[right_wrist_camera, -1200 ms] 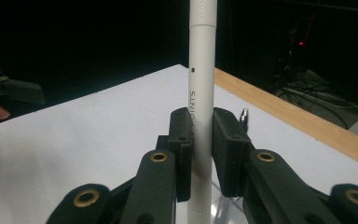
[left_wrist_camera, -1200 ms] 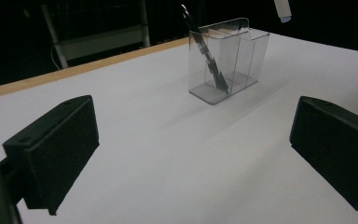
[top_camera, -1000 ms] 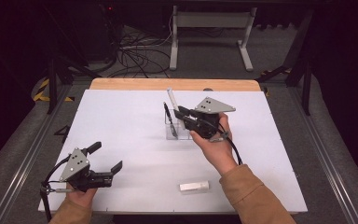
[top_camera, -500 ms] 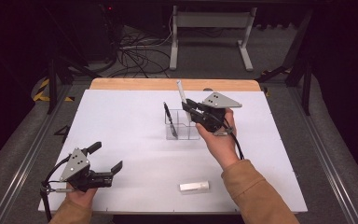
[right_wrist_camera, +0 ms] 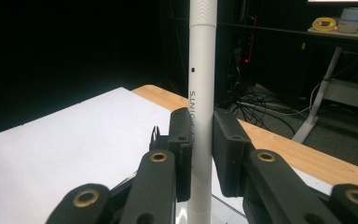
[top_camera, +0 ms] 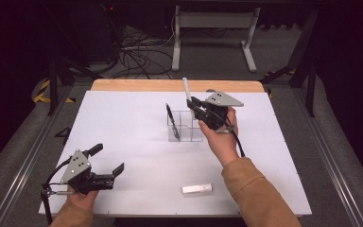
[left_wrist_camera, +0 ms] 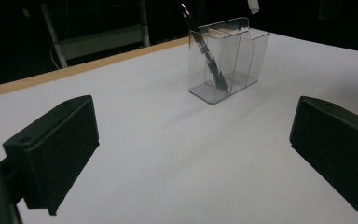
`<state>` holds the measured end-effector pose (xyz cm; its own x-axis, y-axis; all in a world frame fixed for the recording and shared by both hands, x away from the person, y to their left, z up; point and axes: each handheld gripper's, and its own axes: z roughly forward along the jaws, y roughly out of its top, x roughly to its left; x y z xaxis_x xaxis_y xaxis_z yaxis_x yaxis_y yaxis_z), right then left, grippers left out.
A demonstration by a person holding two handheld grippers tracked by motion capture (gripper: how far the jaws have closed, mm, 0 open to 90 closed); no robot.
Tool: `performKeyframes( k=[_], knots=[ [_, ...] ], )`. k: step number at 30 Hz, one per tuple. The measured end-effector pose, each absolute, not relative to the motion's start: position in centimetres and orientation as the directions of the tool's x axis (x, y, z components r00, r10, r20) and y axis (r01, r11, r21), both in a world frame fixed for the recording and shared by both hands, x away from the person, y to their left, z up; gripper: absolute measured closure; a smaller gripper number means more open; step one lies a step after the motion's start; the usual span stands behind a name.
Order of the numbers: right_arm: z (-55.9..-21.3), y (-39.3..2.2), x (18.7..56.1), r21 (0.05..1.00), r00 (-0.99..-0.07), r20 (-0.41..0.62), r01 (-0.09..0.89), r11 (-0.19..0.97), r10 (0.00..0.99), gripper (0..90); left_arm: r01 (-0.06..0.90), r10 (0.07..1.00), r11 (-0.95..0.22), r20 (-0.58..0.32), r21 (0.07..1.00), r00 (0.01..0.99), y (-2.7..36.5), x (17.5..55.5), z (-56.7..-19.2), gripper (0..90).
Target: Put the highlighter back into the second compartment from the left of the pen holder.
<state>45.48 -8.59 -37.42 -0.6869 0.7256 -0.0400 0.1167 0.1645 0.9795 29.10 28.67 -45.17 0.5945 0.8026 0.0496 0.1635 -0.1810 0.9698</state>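
My right gripper [top_camera: 193, 105] is shut on a white pen [top_camera: 186, 89] and holds it nearly upright above the right side of a clear plastic holder [top_camera: 191, 132]. In the right gripper view the white pen [right_wrist_camera: 200, 84] runs straight up between the two pads of that gripper [right_wrist_camera: 200, 149]. A black pen [top_camera: 170, 115] leans in the holder's left compartment. My left gripper [top_camera: 108, 158] rests open near the table's front left with nothing in it. From the left gripper view, its jaws [left_wrist_camera: 191, 154] stand wide apart, facing the holder [left_wrist_camera: 233, 60] and the black pen [left_wrist_camera: 206, 51].
A white cap [top_camera: 197, 188] lies on the white tabletop [top_camera: 123, 118] near the front edge, right of centre. A wooden strip [top_camera: 137, 85] borders the far edge. Cables and a desk frame [top_camera: 212, 28] sit on the floor beyond.
My right gripper has carried the white pen to the right and a little farther away, over the holder. The left gripper has stayed put.
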Motion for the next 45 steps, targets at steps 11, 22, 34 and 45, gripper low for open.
performKeyframes(
  k=[11,22,34,45],
  knots=[
    [-38.6,-7.5,46.1,0.974,-0.688,-0.009,0.158,0.161,0.726,78.9,0.162,0.803,-0.180,0.050,0.970,0.594,28.7,29.1,-45.2,2.0],
    [-40.0,-7.1,46.7,0.966,-0.681,0.017,0.201,0.164,0.732,78.8,0.160,0.802,-0.185,0.055,0.970,0.595,28.8,29.1,-45.1,2.0],
    [-41.4,-6.8,47.0,0.955,-0.684,0.043,0.243,0.171,0.728,78.8,0.162,0.803,-0.182,0.051,0.970,0.594,28.7,29.1,-45.2,2.0],
    [-42.3,-6.9,47.0,0.944,-0.692,0.067,0.277,0.179,0.719,78.7,0.162,0.802,-0.187,0.055,0.969,0.595,28.8,29.1,-45.1,2.0]
  ],
)
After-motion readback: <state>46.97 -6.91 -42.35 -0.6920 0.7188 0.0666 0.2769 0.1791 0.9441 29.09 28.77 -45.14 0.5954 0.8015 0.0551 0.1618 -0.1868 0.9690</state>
